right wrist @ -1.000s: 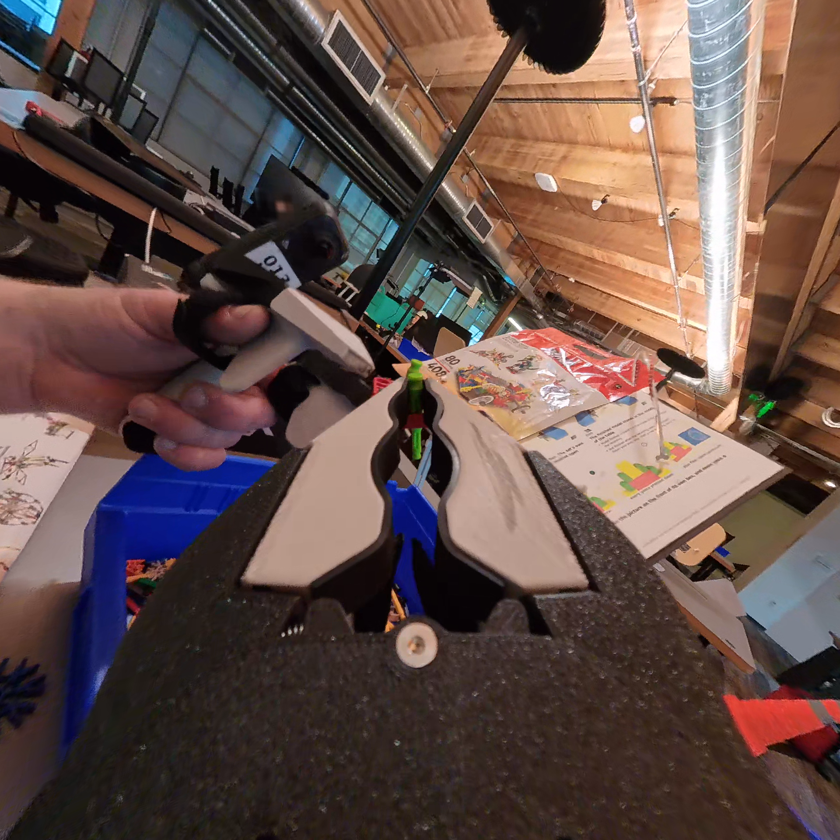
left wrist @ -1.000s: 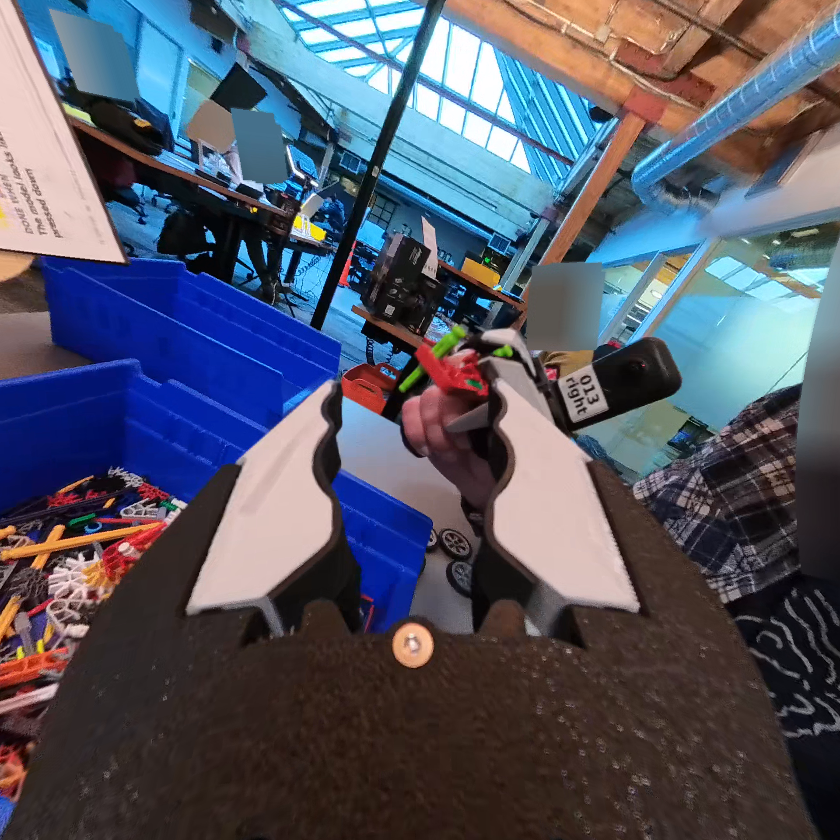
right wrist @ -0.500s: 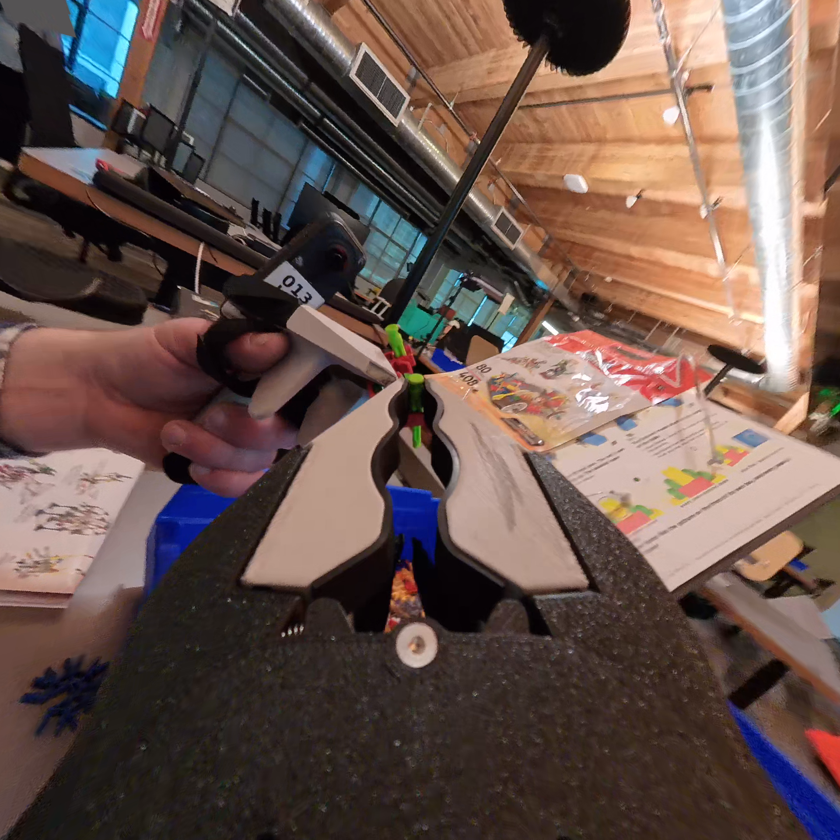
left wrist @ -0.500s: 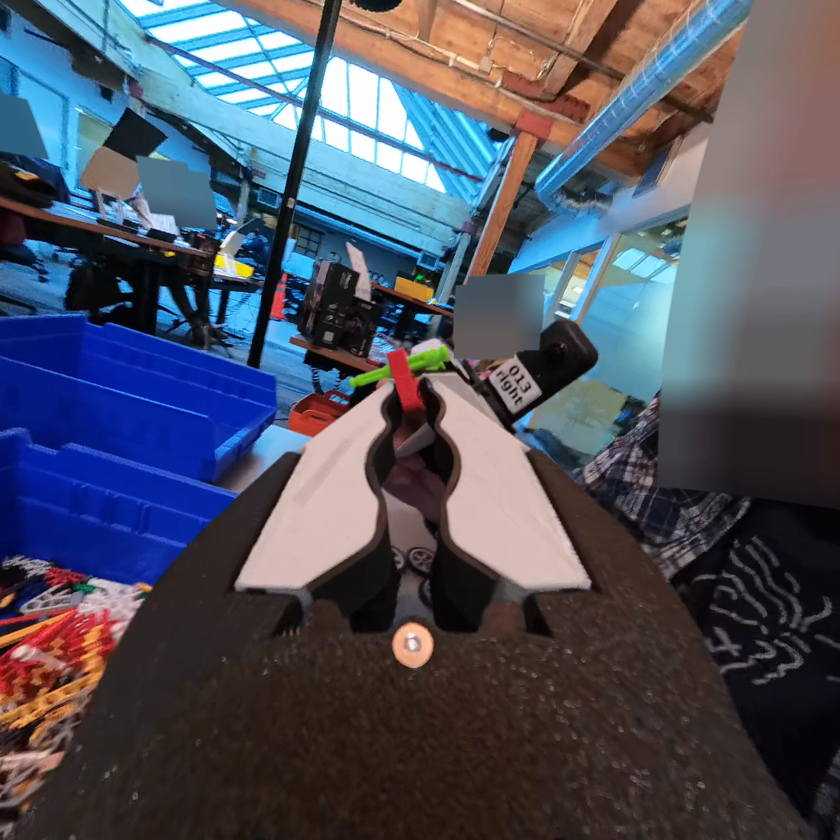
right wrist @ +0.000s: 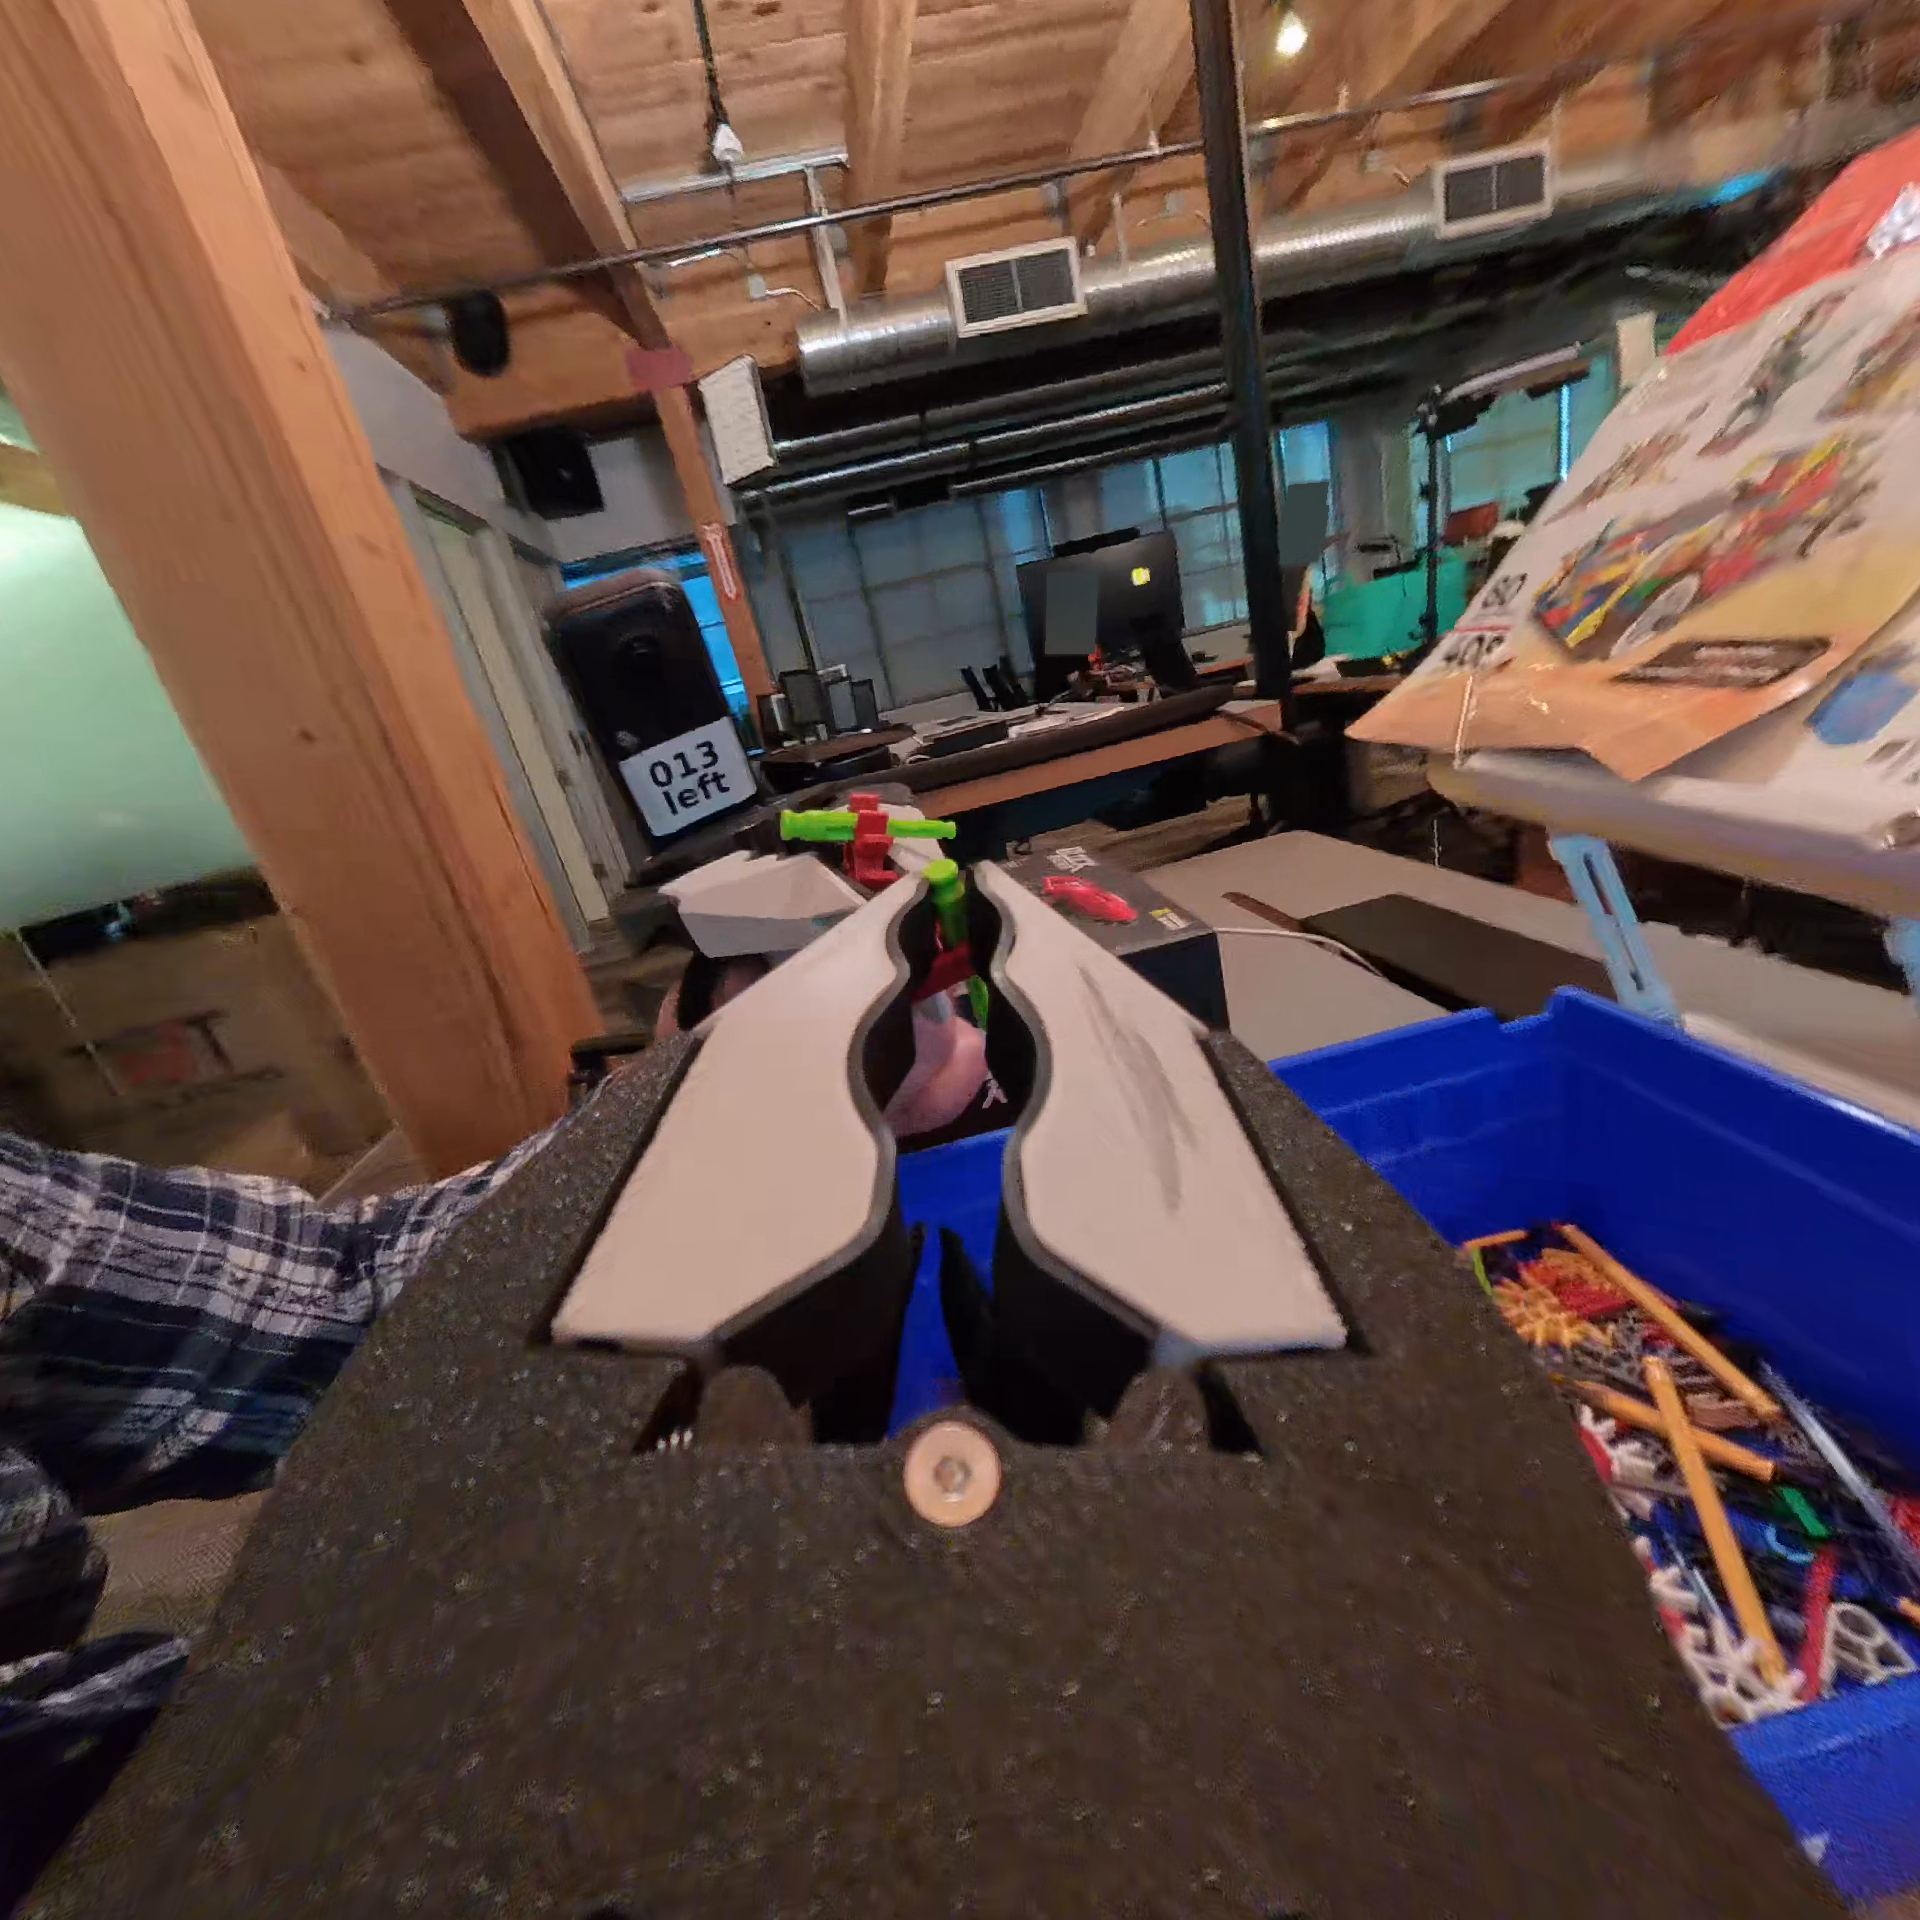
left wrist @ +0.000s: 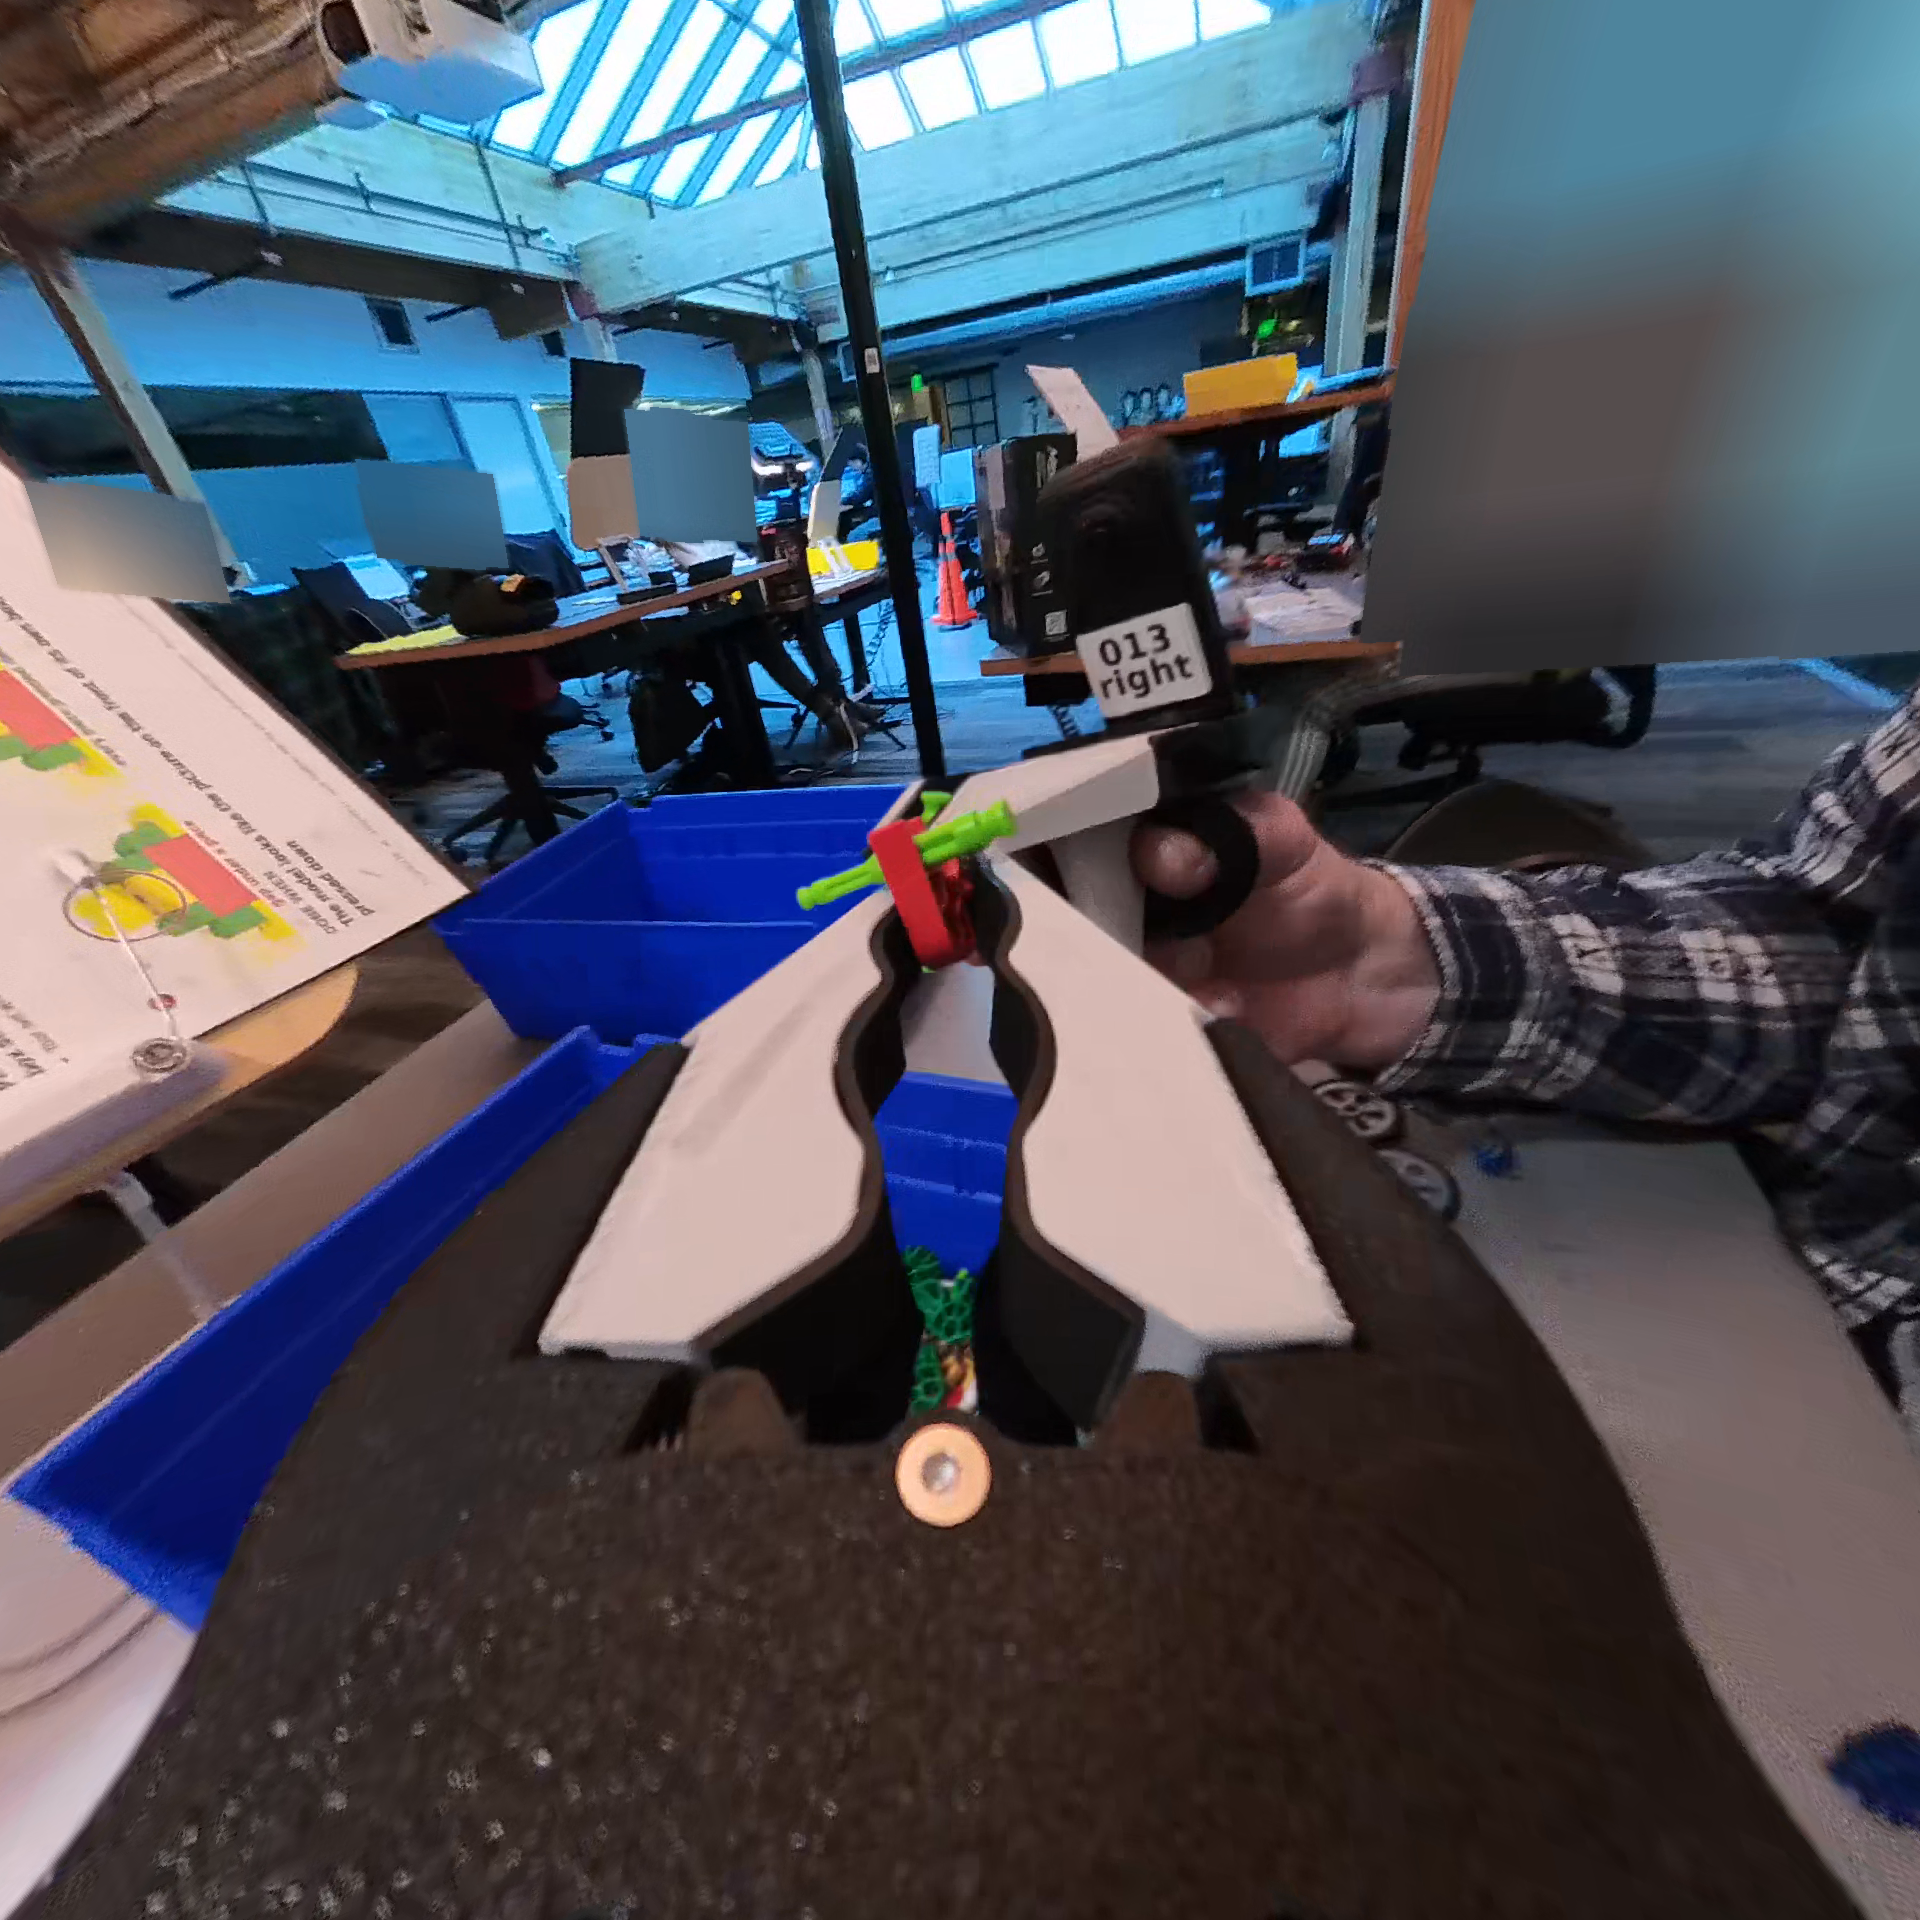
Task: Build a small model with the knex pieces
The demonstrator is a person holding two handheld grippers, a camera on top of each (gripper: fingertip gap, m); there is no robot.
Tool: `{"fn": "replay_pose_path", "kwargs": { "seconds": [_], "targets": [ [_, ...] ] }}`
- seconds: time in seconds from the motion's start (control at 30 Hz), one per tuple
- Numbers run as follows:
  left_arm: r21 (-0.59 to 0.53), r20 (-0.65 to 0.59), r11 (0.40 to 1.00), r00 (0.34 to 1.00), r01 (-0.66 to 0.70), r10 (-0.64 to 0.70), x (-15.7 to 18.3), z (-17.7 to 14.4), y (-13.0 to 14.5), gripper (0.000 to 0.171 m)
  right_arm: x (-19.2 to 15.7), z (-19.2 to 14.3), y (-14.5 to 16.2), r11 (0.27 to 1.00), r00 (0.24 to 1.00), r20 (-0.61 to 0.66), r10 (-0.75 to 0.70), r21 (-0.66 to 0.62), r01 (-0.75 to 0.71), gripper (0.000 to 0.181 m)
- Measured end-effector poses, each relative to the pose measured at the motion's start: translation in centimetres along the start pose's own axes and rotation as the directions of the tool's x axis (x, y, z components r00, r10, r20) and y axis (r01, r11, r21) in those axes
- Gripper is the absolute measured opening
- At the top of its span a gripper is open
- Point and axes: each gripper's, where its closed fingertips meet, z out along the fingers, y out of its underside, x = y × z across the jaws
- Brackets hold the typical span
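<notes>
Compared with one second ago, we find the left gripper (left wrist: 940, 914) no longer spread: its fingers are pressed onto a red connector (left wrist: 928, 902) carrying a green rod (left wrist: 906, 854) crosswise. The right gripper (right wrist: 951, 914) is pinched, as before, on a second green rod (right wrist: 954, 914) joined to a red piece (right wrist: 940, 971). Both grippers have swung to face each other, tips almost touching, above the blue bin (right wrist: 1621, 1122) of loose construction pieces (right wrist: 1683, 1455). The instruction board (left wrist: 156, 831), at the left edge a second ago, fills the left side of the left wrist view.

We see white printed labels on both camera housings, printed text on the board, and a printed booklet (right wrist: 1704, 582); we do not reproduce the wording.
</notes>
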Motion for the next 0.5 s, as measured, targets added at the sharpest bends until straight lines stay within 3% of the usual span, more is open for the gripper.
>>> {"fn": "replay_pose_path", "kwargs": {
  "seconds": [0.3,0.5],
  "targets": [
    [-0.034,0.030,0.974,0.974,-0.224,0.225,0.8,0.0,-0.2,0.005,-0.6,-0.1,0.3,0.993,0.998,0.040,0.047,-0.107,-0.043,0.003],
    [-0.213,0.087,0.886,0.895,-0.411,0.436,-0.1,0.4,2.1,0.004,0.7,-0.3,1.8,0.973,0.985,0.029,0.171,-0.165,-0.164,0.004]
  ]
}}
